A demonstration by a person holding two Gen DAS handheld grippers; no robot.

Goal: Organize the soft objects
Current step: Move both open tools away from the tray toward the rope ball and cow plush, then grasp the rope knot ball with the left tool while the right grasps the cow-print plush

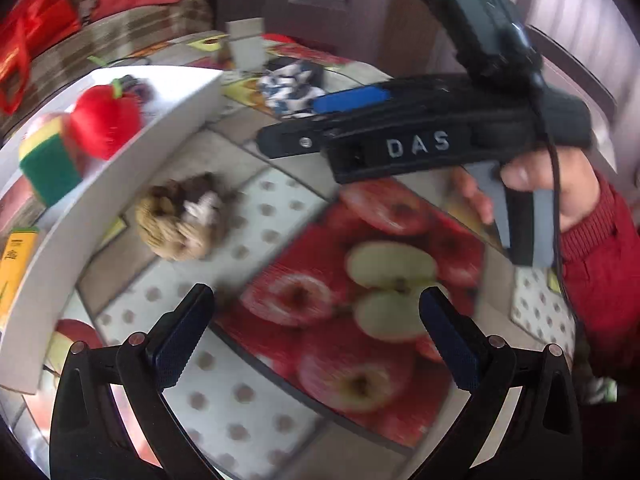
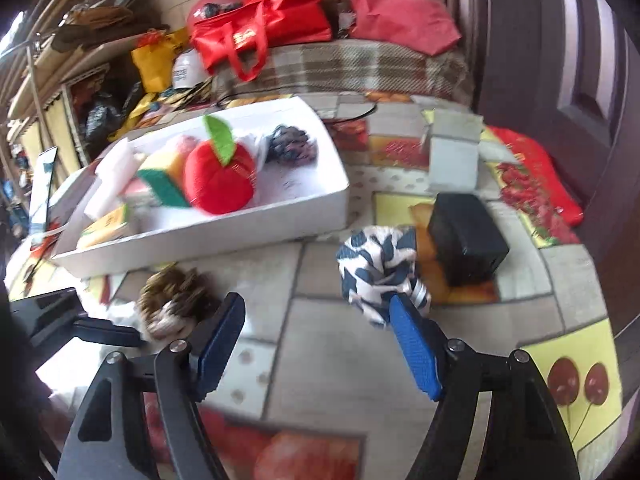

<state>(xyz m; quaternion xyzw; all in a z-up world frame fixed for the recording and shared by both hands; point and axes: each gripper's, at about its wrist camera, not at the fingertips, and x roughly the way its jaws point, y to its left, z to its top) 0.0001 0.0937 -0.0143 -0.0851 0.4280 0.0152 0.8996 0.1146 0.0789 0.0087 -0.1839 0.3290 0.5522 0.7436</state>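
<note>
Nearest to the cameras are the two grippers themselves. The left gripper [image 1: 316,312] hangs above the apple-printed tablecloth [image 1: 360,280] with its jaws spread wide and nothing between them. The right gripper [image 2: 316,320] is also released and empty; its blue fingers [image 2: 416,356] stand far apart, low over the cloth.

Taking the white tray [image 2: 280,216] as landmark: just in front of its near wall lies a brown fluffy scrunchie [image 1: 180,216], alone on the cloth and touching nothing else. It is somewhat ahead and to the left of the left gripper, so I judge this gripper is meant to take it. To the right of the tray's front corner sits a white-and-navy patterned cloth bundle [image 2: 376,268], very close to the right finger of the right gripper, maybe touching it; the blur does not let me decide. A black box [image 2: 466,240] stands just behind this bundle.

Inside the tray several soft things are collected already: a red plush apple [image 2: 220,180] with a green leaf, a yellow-green sponge [image 2: 164,176] beside it, and a dark scrunchie [image 2: 290,146] toward the far wall. They seem put there because the tray serves as the gathering place.

Behind the tray, a small white box [image 2: 454,152] stands on the table, and further, red bags [image 2: 260,28] rest on a checked blanket.

Two soft things remain outside the tray, so the work looks partly done.
</note>
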